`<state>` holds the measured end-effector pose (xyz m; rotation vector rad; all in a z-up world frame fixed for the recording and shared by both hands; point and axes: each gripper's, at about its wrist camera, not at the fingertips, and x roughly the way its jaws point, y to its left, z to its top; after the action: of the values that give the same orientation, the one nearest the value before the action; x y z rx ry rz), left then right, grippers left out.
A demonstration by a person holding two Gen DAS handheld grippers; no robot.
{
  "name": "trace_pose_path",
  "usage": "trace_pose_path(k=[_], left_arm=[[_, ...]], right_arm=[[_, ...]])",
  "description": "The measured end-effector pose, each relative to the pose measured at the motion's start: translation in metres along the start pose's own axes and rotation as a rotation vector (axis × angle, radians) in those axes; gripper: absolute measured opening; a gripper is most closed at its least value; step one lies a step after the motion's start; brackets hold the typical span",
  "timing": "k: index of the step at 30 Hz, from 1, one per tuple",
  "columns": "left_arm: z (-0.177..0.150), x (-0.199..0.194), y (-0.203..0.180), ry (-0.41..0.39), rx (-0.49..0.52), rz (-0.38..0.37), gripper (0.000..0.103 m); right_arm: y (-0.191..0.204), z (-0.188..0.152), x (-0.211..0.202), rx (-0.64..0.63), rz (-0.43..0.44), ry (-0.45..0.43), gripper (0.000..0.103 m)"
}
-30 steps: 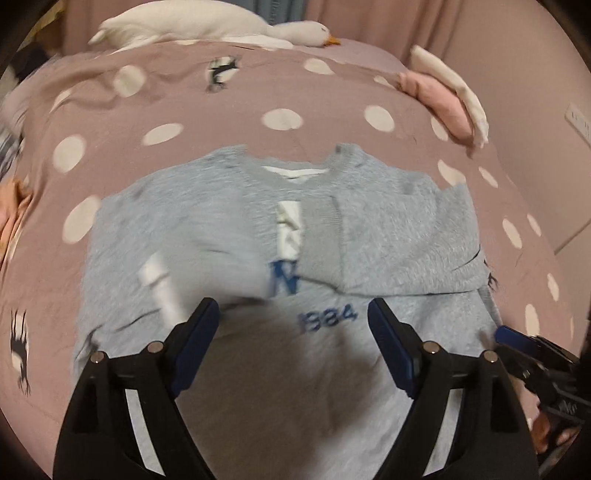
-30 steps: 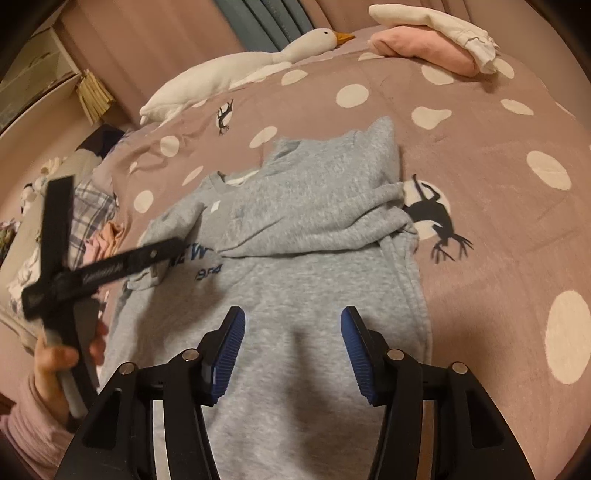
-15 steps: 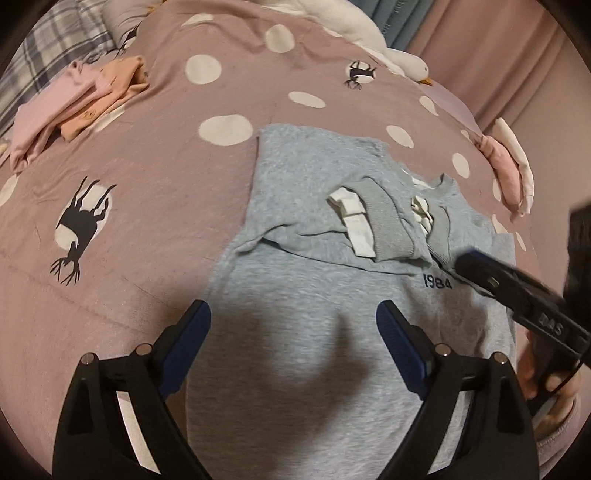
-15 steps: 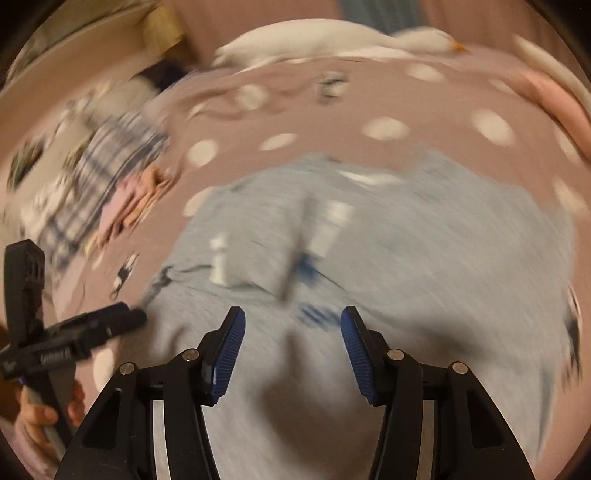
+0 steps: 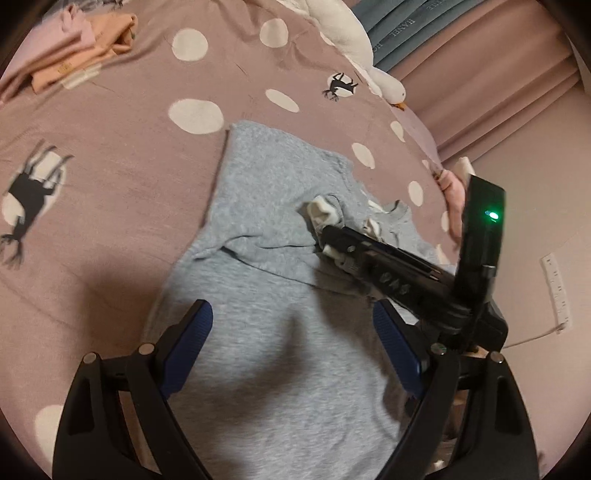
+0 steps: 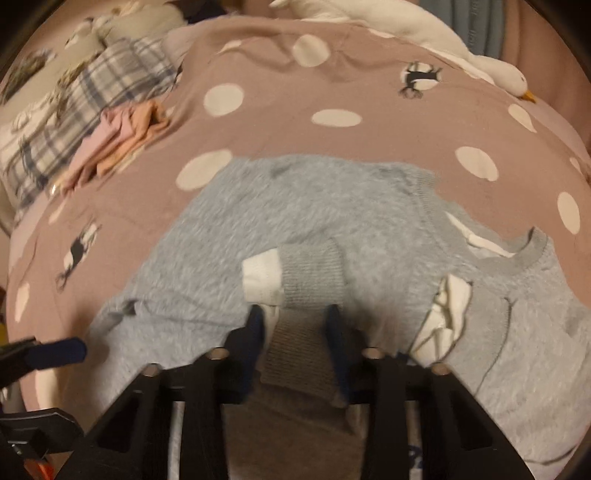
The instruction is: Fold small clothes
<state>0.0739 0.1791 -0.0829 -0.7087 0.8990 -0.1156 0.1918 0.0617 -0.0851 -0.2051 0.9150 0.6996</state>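
Note:
A small grey sweatshirt lies flat on the spotted bedspread, both sleeves folded across its chest; it also shows in the right wrist view. My left gripper is open and empty, hovering over the sweatshirt's lower body. My right gripper is low over the chest, its jaws either side of the ribbed cuff of the left sleeve, with a gap still showing. Whether the pads touch the cuff is unclear. The right gripper also shows in the left wrist view. A second cuff with white lining lies to the right.
A white goose plush lies along the far edge of the bed. A pile of pink and orange clothes and a plaid cloth lie at the left. Folded pink clothes lie at the right, by the wall.
My right gripper has swung in and dropped onto the folded sleeve's cuff, its jaws narrower than before. My left gripper has moved slightly closer over the sweatshirt's lower body and stays open.

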Motion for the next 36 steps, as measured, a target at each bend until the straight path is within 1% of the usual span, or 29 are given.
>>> trace_pose_path(k=[3, 4, 5, 6, 8, 9, 12, 14, 16, 17, 19, 20, 21, 25, 28, 30, 31, 32, 34, 36], left_arm=[[0.002, 0.010, -0.002, 0.026, -0.012, -0.051, 0.090], [0.003, 0.014, -0.002, 0.033, -0.012, -0.057, 0.090], [0.006, 0.022, -0.003, 0.044, -0.013, -0.063, 0.090], [0.008, 0.029, -0.003, 0.056, -0.017, -0.066, 0.090], [0.015, 0.042, -0.001, 0.064, -0.032, -0.063, 0.090], [0.019, 0.048, -0.001, 0.062, -0.037, -0.052, 0.090], [0.032, 0.058, 0.002, 0.035, -0.052, -0.038, 0.090], [0.042, 0.060, 0.007, 0.006, -0.073, -0.030, 0.090], [0.051, 0.054, 0.015, -0.041, -0.103, -0.020, 0.090], [0.056, 0.047, 0.023, -0.081, -0.133, -0.022, 0.090], [0.062, 0.039, 0.037, -0.126, -0.199, -0.047, 0.090], [0.063, 0.037, 0.045, -0.130, -0.233, -0.062, 0.090], [0.064, 0.036, 0.048, -0.124, -0.243, -0.063, 0.090], [0.058, 0.035, 0.051, -0.112, -0.220, -0.027, 0.089], [0.054, 0.024, 0.056, -0.110, -0.241, -0.042, 0.089], [0.050, 0.018, 0.054, -0.072, -0.213, -0.024, 0.089], [0.047, 0.012, 0.050, -0.041, -0.181, -0.029, 0.089], [0.046, 0.011, 0.045, -0.029, -0.158, -0.035, 0.089], [0.045, -0.003, 0.034, -0.036, -0.088, -0.050, 0.089], [0.055, -0.012, 0.021, -0.062, -0.036, -0.066, 0.091]], right_arm=[[-0.028, -0.003, -0.022, 0.142, 0.066, -0.065, 0.018], [-0.044, -0.006, -0.034, 0.219, 0.106, -0.099, 0.013], [-0.057, -0.010, -0.043, 0.293, 0.154, -0.130, 0.013], [-0.079, -0.018, -0.055, 0.391, 0.213, -0.165, 0.013], [-0.106, -0.030, -0.062, 0.512, 0.250, -0.176, 0.013], [-0.119, -0.039, -0.064, 0.557, 0.256, -0.173, 0.013], [-0.147, -0.063, -0.066, 0.640, 0.190, -0.130, 0.013], [-0.161, -0.076, -0.070, 0.697, 0.195, -0.128, 0.014], [-0.169, -0.083, -0.075, 0.738, 0.210, -0.149, 0.019], [-0.167, -0.084, -0.075, 0.739, 0.206, -0.157, 0.019], [-0.160, -0.078, -0.079, 0.708, 0.198, -0.178, 0.019], [-0.155, -0.074, -0.078, 0.685, 0.202, -0.185, 0.019], [-0.147, -0.069, -0.078, 0.650, 0.210, -0.186, 0.019], [-0.122, -0.047, -0.067, 0.551, 0.192, -0.169, 0.019], [-0.107, -0.038, -0.057, 0.495, 0.179, -0.152, 0.019], [-0.100, -0.034, -0.045, 0.457, 0.155, -0.112, 0.020], [-0.098, -0.036, -0.037, 0.440, 0.114, -0.052, 0.020], [-0.096, -0.036, -0.033, 0.424, 0.098, -0.022, 0.020], [-0.093, -0.039, -0.038, 0.378, 0.092, -0.018, 0.020], [-0.093, -0.041, -0.040, 0.355, 0.079, -0.003, 0.020]])
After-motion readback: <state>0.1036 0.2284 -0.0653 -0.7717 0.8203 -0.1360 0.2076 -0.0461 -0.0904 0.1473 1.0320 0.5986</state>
